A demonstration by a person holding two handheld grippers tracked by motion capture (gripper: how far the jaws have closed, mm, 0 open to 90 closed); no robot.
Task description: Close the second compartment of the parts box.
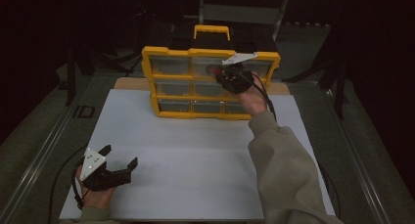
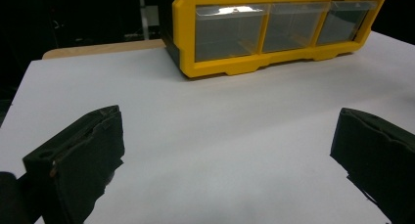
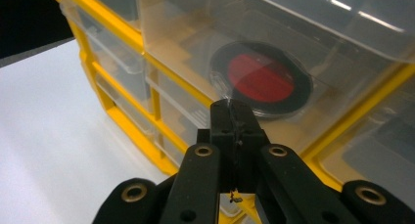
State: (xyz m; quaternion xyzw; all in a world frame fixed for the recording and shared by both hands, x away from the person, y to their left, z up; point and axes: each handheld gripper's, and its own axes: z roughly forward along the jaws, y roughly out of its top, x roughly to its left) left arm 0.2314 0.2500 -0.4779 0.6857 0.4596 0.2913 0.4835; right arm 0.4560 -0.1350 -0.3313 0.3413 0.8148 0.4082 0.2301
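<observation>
Drawer (image 3: 274,72) up in the top row of my yellow organizer (image 1: 210,82), the clear one with the red-and-black disc (image 3: 261,78) inside: that's what I'm working at. My right gripper (image 3: 230,106) is right up against its front, jaws pressed together with no gap, tips at the drawer's lower lip; whether anything is pinched there, I can't tell. In the high view that right gripper (image 1: 235,77) sits in front of the upper right part of the organizer, which stands upright at the far edge of the white board (image 1: 195,155), roughly centred along it. The disc lies tilted in the drawer, seen through the clear plastic.

My left gripper (image 1: 120,160) hangs low over the near left corner of the board, jaws spread wide and gripping nothing. Looking along it, there's bare white board between the two black pads (image 2: 83,155), and the organizer's bottom row of clear drawers (image 2: 284,26) sits well ahead.
</observation>
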